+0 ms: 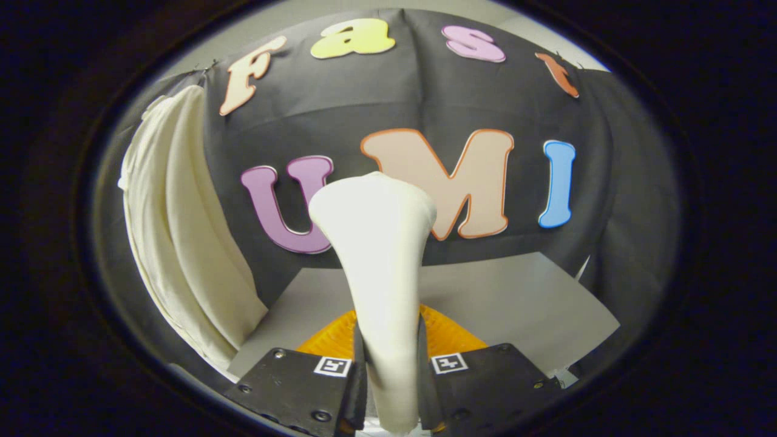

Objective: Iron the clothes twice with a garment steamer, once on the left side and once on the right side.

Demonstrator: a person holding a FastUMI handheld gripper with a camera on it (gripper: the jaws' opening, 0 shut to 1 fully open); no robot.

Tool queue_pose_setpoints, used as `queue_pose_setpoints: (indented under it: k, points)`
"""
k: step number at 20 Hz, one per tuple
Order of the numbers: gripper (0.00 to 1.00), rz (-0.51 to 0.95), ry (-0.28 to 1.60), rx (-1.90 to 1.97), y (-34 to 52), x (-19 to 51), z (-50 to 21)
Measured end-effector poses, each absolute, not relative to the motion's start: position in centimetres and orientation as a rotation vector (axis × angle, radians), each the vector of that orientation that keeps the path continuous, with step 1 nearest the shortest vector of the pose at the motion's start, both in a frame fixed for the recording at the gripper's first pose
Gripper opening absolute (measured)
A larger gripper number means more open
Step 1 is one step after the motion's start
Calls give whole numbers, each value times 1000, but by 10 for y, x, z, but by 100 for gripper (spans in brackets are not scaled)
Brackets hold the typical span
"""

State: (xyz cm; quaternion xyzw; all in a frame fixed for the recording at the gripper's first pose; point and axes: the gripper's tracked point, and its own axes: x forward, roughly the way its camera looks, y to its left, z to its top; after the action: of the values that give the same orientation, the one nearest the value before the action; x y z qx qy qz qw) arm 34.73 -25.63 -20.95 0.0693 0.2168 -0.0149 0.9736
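My gripper [391, 370] is shut on the white garment steamer [379, 267], whose narrow handle runs between both fingers and whose broad head rises ahead of them. A cream-white garment [176, 243] hangs in long folds against the booth wall, off to the left of the steamer and apart from it. The steamer head points at the wall, clear of the garment.
An orange ribbed object [446, 337] lies on the white tabletop [516, 303] just beyond the fingers, partly hidden by the steamer handle. The black cloth wall [607, 200] closes the far and right sides.
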Motion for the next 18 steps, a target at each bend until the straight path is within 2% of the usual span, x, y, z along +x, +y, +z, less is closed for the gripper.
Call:
queue_pose_setpoints:
  k: [8, 18]
  points:
    - [34, 3, 296, 154, -191, 281, -161]
    - [33, -95, 202, 86, -36, 213, -72]
